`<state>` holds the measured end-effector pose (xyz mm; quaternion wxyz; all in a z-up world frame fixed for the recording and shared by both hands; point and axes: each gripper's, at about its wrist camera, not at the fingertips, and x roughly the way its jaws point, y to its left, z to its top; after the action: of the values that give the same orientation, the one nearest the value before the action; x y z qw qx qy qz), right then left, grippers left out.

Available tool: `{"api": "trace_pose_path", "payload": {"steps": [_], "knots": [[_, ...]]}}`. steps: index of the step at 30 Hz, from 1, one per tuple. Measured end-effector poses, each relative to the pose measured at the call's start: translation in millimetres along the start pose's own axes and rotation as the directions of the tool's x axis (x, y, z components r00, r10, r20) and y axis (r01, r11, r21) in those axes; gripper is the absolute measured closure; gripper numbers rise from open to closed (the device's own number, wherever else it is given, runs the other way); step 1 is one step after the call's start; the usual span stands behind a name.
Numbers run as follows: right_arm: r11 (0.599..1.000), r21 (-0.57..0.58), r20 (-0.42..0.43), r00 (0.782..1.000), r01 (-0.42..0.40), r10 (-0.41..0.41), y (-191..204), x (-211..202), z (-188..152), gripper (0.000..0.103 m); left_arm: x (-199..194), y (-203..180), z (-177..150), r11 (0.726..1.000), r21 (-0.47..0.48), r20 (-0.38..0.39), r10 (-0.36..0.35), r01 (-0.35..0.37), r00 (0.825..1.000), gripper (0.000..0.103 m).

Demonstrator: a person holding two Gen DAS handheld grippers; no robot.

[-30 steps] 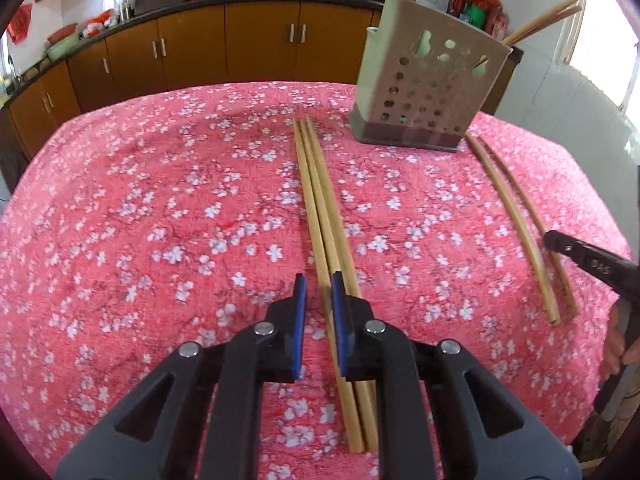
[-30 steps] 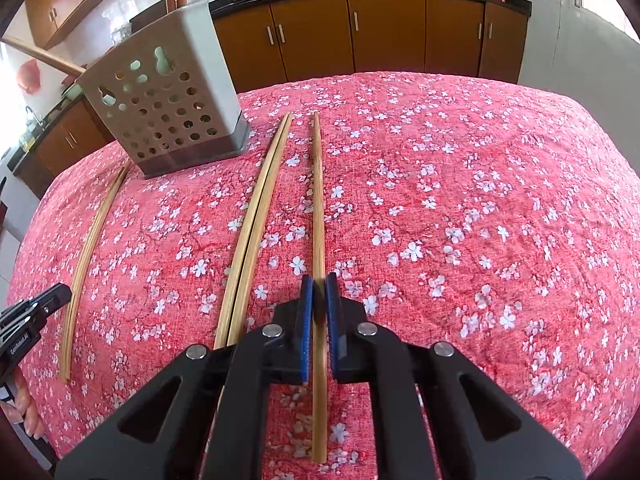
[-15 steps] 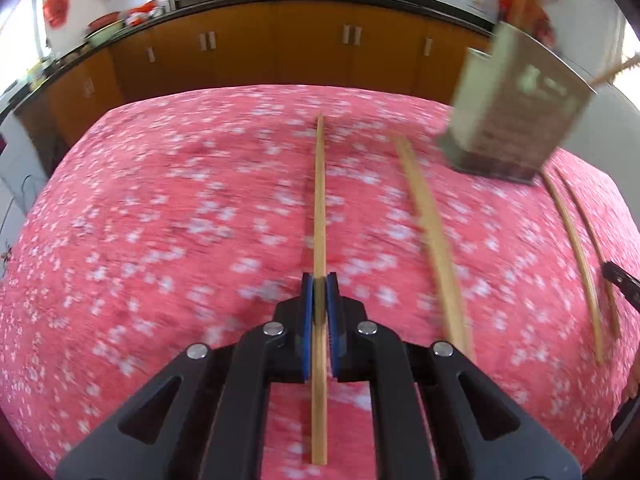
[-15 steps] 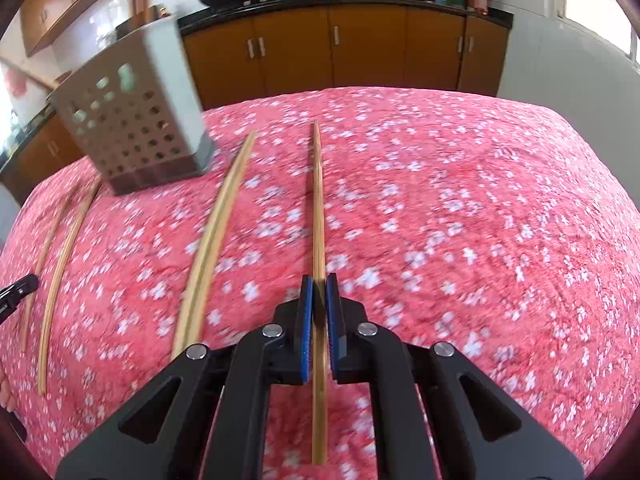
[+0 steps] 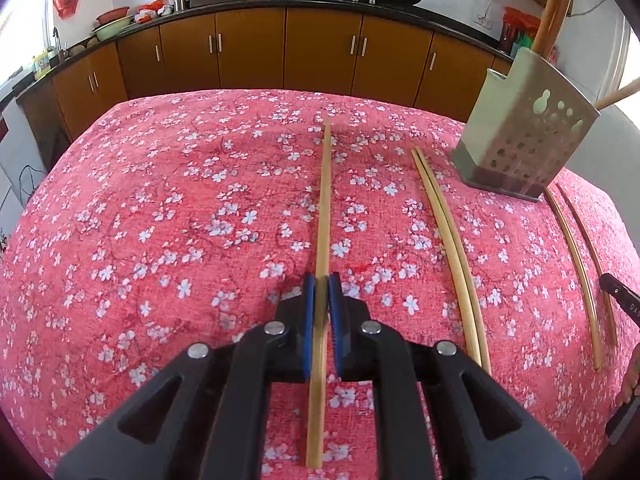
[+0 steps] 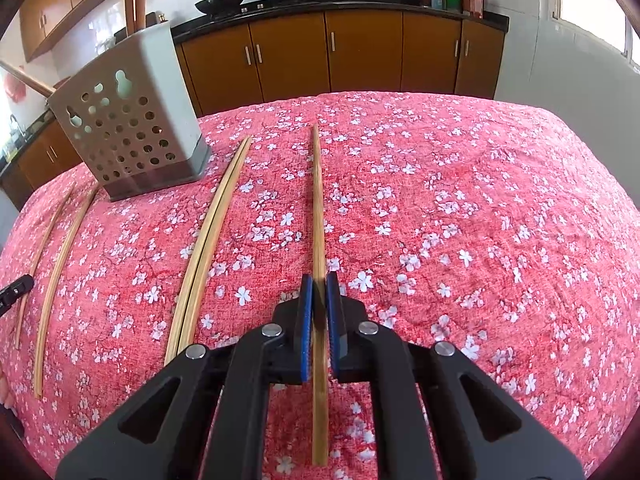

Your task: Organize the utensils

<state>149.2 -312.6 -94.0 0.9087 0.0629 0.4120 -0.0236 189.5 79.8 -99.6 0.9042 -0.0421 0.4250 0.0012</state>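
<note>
My left gripper (image 5: 321, 286) is shut on a wooden chopstick (image 5: 323, 208) that points forward over the red floral tablecloth (image 5: 160, 220). My right gripper (image 6: 319, 284) is shut on another chopstick (image 6: 318, 200) in the same way. A grey perforated utensil holder (image 5: 524, 132) stands at the far right in the left wrist view and at the far left in the right wrist view (image 6: 128, 120), with chopsticks standing in it. A pair of chopsticks (image 5: 448, 240) lies on the cloth between the grippers and also shows in the right wrist view (image 6: 208, 240).
Two more chopsticks (image 5: 576, 264) lie beyond the holder near the cloth's edge; they also show in the right wrist view (image 6: 60, 248). Brown kitchen cabinets (image 5: 320, 48) and a counter with woks stand behind the table. A dark tool tip (image 5: 620, 300) shows at the right edge.
My left gripper has closed on a chopstick and swung left, away from the pair and the holder. My right gripper keeps its chopstick and has shifted slightly.
</note>
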Motion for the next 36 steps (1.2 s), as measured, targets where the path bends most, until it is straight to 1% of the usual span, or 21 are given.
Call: {"api": "trace_pose_path", "payload": {"steps": [7,14,36], "knots": [[1.0,-0.007,0.0,1.0,0.007,-0.007,1.6,0.1,0.0,0.095,0.4,-2.4,0.2,1.0,0.006,-0.001,0.011,-0.011,1.0,0.091],[1.0,-0.013,-0.001,1.0,0.01,-0.01,2.6,0.5,0.4,0.095,0.0,-1.4,0.4,1.0,-0.001,-0.001,0.001,-0.001,1.0,0.091],[1.0,-0.013,-0.001,1.0,0.01,-0.01,3.0,1.3,0.5,0.095,0.0,-1.9,0.7,1.0,-0.002,-0.001,0.001,-0.001,1.0,0.091]]}}
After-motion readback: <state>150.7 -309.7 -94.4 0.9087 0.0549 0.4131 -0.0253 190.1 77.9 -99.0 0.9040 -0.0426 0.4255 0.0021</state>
